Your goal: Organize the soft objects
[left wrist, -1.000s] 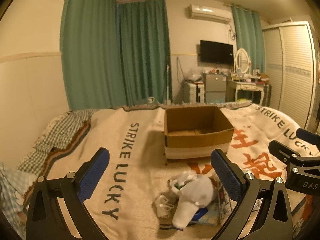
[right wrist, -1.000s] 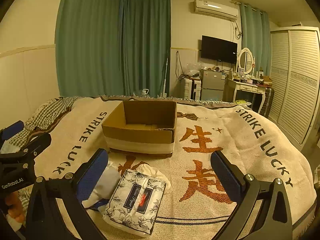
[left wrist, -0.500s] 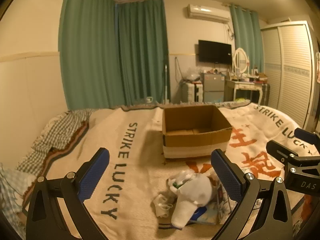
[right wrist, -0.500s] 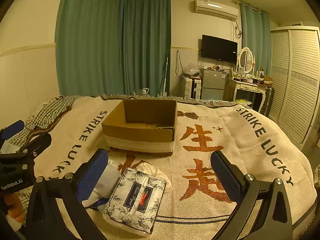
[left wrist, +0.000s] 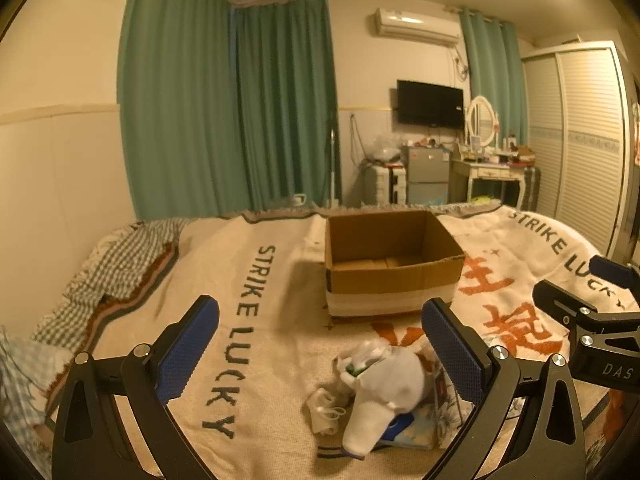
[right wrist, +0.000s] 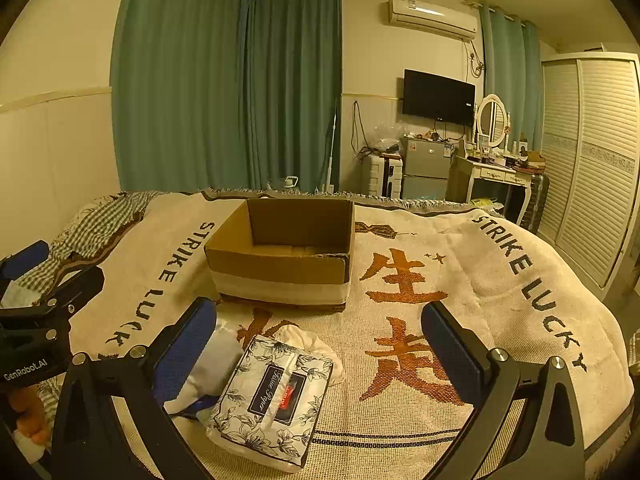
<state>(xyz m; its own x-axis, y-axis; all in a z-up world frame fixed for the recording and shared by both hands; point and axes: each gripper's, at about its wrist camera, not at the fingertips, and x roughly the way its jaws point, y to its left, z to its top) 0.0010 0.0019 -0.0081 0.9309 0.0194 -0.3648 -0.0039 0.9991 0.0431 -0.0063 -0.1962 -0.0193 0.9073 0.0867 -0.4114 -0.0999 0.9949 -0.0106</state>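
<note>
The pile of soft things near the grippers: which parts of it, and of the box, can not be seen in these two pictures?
- White cloth: right wrist view, partly behind that gripper's left finger.
- Tissue pack: left wrist view, mostly under the white sock; the right wrist view shows its top.
- Cardboard box: both views, near wall hides the front of its floor.
- Small item in the bundle: too small to identify.

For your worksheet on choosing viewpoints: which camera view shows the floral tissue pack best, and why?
The right wrist view: the tissue pack lies unobstructed between the open right gripper, its floral wrap and dark label showing. In the left wrist view only a corner peeks out from under the white cloth bundle.
</note>
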